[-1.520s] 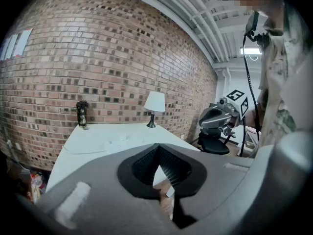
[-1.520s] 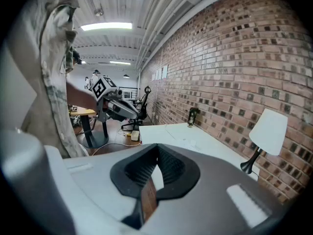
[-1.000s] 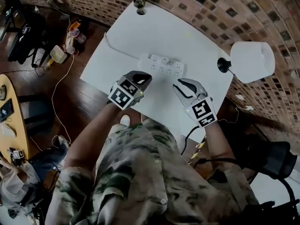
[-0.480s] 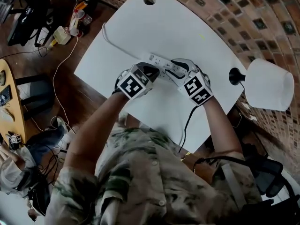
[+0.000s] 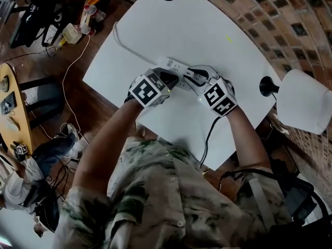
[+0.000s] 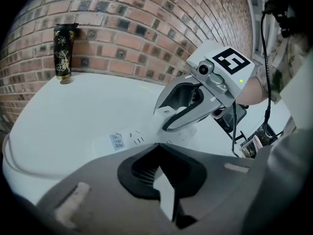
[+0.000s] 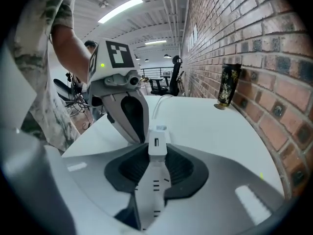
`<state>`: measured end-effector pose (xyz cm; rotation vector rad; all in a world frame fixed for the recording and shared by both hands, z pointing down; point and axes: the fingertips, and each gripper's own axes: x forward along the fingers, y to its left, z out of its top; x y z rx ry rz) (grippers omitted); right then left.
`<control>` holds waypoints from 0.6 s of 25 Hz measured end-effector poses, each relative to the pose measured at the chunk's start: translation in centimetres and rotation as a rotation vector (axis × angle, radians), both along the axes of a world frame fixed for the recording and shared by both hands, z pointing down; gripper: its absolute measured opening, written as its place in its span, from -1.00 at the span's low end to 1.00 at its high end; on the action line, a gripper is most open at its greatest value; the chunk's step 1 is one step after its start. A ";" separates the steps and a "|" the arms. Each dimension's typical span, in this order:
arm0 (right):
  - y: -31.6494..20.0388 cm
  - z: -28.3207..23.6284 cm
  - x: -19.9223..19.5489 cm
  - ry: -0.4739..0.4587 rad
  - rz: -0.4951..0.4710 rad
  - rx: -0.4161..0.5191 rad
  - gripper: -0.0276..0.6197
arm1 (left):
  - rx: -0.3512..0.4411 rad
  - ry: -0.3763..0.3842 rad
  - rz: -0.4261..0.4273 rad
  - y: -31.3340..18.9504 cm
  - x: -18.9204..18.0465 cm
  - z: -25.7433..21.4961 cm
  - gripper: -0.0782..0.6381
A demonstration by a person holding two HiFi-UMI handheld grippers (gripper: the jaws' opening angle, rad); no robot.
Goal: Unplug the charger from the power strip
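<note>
White table [image 5: 207,30] by brick wall [image 5: 270,14]: both tongs had come in onto the power strip [image 5: 179,66]. Now right tongs [image 7: 157,150] pinched the charger [image 7: 157,140], still plugged atop the strip. Meanwhile left tongs [image 6: 159,149] sat nearly shut, empty, over the strip's cable end, so the pull looked next.

L gripper [image 5: 173,78] now at power strip [image 5: 179,66] end; R gripper [image 5: 193,77], fwd off bare bench [image 5: 197,30], fingers [image 7: 132,166] astride charger [image 7: 157,141].

head view overhead, steeply down on table [image 5: 197,30]; gripper views low, close, facing each other across power strip [image 6: 131,139].
</note>
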<state>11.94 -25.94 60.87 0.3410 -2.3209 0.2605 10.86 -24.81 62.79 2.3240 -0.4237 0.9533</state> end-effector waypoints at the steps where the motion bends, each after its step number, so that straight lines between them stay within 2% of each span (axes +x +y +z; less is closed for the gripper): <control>1: 0.1 0.0 0.0 0.003 -0.006 -0.001 -0.58 | -0.005 -0.001 0.000 0.0 0.0 0.0 -0.79; 4: 0.1 -0.4 -0.2 -0.010 -0.016 0.012 -0.59 | -0.007 -0.005 0.005 0.1 -0.1 0.1 -0.79; 8: -1.6 -4.2 -0.1 -0.081 0.031 0.065 -0.59 | -0.025 -0.001 0.001 -0.1 0.0 0.1 -0.79; 13: -2.7 -8.2 2.5 -0.148 0.155 0.096 -0.59 | -0.029 -0.003 0.001 0.3 0.0 0.3 -0.78; 15: -2.1 -8.8 3.7 -0.137 0.199 0.111 -0.59 | -0.019 0.038 -0.020 0.6 0.0 -0.7 -0.78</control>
